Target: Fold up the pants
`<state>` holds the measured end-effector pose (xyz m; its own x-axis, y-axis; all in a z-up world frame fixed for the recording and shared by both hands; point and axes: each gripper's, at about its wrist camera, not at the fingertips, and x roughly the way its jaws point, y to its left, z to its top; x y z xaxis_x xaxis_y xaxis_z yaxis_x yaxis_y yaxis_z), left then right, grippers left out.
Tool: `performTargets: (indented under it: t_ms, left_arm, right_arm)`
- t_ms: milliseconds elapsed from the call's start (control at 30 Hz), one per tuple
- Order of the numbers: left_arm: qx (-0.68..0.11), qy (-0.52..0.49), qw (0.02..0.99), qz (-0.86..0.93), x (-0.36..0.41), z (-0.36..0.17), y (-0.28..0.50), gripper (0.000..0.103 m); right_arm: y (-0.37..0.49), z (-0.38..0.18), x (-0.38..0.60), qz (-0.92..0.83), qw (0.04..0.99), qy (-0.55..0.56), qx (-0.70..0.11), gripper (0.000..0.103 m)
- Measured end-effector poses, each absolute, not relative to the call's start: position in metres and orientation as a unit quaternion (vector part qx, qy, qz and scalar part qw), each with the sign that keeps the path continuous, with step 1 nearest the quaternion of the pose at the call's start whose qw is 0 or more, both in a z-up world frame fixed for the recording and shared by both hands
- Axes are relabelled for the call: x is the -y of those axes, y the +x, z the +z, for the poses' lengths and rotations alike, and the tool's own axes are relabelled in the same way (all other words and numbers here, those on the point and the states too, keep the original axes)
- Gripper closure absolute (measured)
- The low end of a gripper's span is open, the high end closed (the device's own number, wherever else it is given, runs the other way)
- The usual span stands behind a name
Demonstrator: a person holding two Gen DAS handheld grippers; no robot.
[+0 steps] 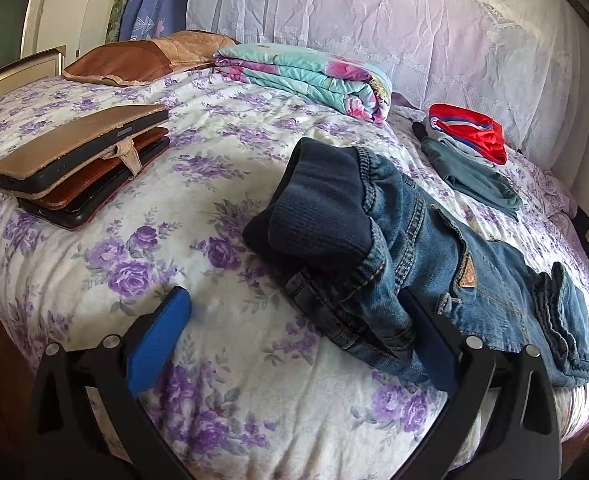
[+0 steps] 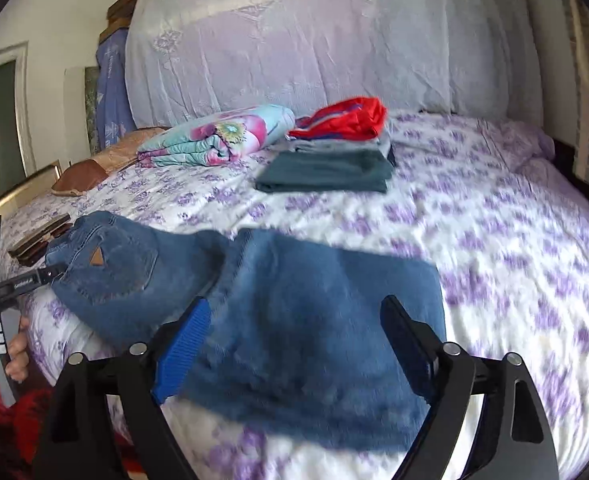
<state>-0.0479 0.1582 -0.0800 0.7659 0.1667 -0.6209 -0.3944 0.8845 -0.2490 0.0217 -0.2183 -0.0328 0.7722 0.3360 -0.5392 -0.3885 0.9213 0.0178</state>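
A: Right wrist view: jeans (image 2: 278,320) lie on the bed (image 2: 514,280) near its front edge, legs folded over into a flat slab under the right gripper (image 2: 294,344). Seat and back pocket sit off to the left, not yet brought over.

B: Fingers?

A: Right fingers (image 2: 182,348) stand wide, spread over the folded legs, pads pressing nothing. No earlier shot to compare. Left gripper (image 1: 294,336) also spread wide in the left wrist view; one finger against bare quilt, the other finger's tip just touching or overlapping the denim near the waist. Cannot tell if it presses. Nothing pinched.

B: Progress?

A: Judging by the lie: partway. One fold on the leg end looks done. The waist end is rumpled, dark ribbed waistband (image 1: 318,208) bunched and standing up. Likely left: flatten that end, fold once more, perhaps move it to the folded clothes stack (image 2: 334,152) further back, red item on top.

B: Surface?

A: Soft quilted cover, white with purple roses, puffy, so it will give under pressure. Also on it: a folded floral blanket (image 2: 214,136), a brown cushion (image 1: 134,60), two phones in worn cases (image 1: 82,168) stacked at the left.

B: Room?

A: Pale lace-covered headboard behind. Window or door at far left, daylight. A hand (image 2: 14,352) and red sleeve show at the lower left, holding the left gripper's handle. Right view blurred.
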Motion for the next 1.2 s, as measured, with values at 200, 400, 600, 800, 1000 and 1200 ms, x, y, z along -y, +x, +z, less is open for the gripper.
performTargets:
  t_ms: [200, 400, 600, 800, 1000, 1200]
  left_arm:
    - [-0.312, -0.187, 0.920, 0.148, -0.158, -0.080, -0.048, 0.004]
    - [-0.316, -0.189, 0.919, 0.143, -0.160, -0.079, -0.047, 0.004]
    - [-0.329, -0.210, 0.911, 0.135, -0.165, -0.077, -0.045, 0.004]
    - [-0.358, -0.241, 0.893, 0.131, -0.170, -0.071, -0.041, 0.004]
    - [-0.369, -0.388, 0.844, 0.036, -0.195, -0.067, -0.040, 0.005]
    - [-0.377, -0.438, 0.816, 0.023, -0.196, -0.074, -0.028, 0.005]
  right_arm:
    - [0.089, -0.064, 0.163, 0.170, 0.916, -0.096, -0.351, 0.005]
    - [0.069, -0.048, 0.177, 0.191, 0.926, -0.074, -0.317, 0.004]
    - [0.046, -0.058, 0.227, 0.110, 0.936, -0.123, -0.312, 0.004]
    - [0.056, -0.073, 0.254, 0.145, 0.937, -0.068, -0.311, 0.003]
    - [0.052, -0.049, 0.281, 0.112, 0.956, -0.087, -0.256, 0.003]
    - [0.063, -0.082, 0.311, 0.118, 0.944, 0.003, -0.309, 0.003]
